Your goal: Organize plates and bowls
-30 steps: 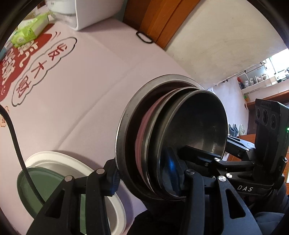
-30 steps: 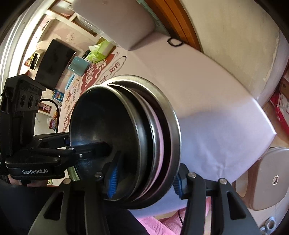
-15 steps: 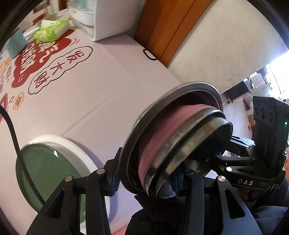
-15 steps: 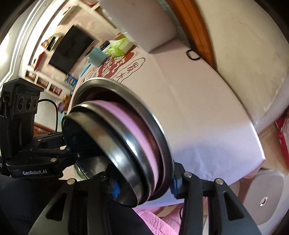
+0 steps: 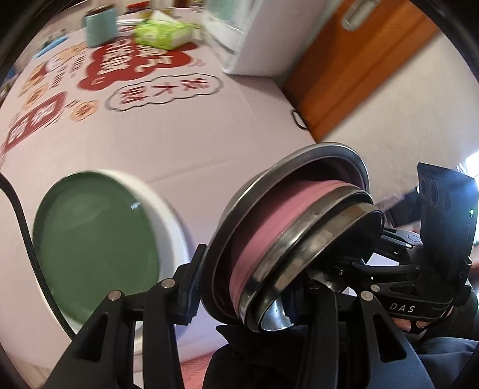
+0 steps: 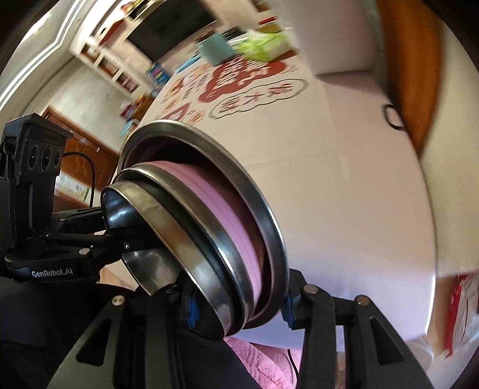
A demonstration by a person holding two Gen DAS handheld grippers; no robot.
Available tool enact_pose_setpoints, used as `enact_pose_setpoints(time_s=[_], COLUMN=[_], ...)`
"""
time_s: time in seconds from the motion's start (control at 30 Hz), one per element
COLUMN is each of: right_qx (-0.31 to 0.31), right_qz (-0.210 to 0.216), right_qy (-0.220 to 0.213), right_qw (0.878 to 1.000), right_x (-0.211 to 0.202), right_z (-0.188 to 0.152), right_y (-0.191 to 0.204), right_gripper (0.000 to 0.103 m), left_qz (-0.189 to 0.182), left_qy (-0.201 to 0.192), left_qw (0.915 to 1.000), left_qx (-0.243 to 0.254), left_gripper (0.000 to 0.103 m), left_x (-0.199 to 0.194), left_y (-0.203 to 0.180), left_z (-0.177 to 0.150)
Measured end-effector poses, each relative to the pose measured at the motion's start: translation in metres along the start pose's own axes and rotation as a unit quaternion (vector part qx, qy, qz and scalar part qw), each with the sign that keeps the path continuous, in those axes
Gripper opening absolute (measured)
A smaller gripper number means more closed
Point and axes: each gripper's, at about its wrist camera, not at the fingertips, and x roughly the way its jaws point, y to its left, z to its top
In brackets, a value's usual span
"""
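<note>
You've got both grippers — left gripper and right gripper — clamped on the tilted bowl stack above the table.

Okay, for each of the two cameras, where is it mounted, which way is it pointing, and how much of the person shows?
Left wrist: sits on the left gripper, looking down over the nested bowls to the green plate; right gripper and dark clothing show.
Right wrist: sits on the right gripper, looking down over the same bowls to the table; left gripper and dark clothing show.
Shared: bowls, table, teal cup.
</note>
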Motion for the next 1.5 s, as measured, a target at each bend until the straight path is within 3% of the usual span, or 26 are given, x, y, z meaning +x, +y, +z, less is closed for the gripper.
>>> enact_pose_setpoints(time_s=[0.27,0.77,1.17,1.5], right_qx=[-0.048,-0.052,0.010,0.089], right_qz=[0.024,0.035,0.022,-0.027], right_qy=[0.031,0.044,0.035,-0.016], right_qw=[0.998,0.997,0.999,0.996], right_x=[0.025,0.077,0.104,0.117], right_z=[0.013,0.023,0.010,0.008], right_y=[0.034,0.103,0.126,0.130], right_gripper=[0.041,0.041,0.041,0.041], left_qz=[0.018,0.031,0.023,0.015], left_qy=[-0.018,-0.011,0.034,0.066], left_qw=[0.9981,0.9967,0.9985,0.9970], left_qx=[-0.057,-0.074,-0.036,0.037], left_gripper=[0.042,0.042,0.042,0.042], left_x=[-0.021,-0.051,-0.043,-0.023], left_y=[0.040,0.113,0.154,0.171], left_z=[-0.017,-0.037,-0.034,-0.006])
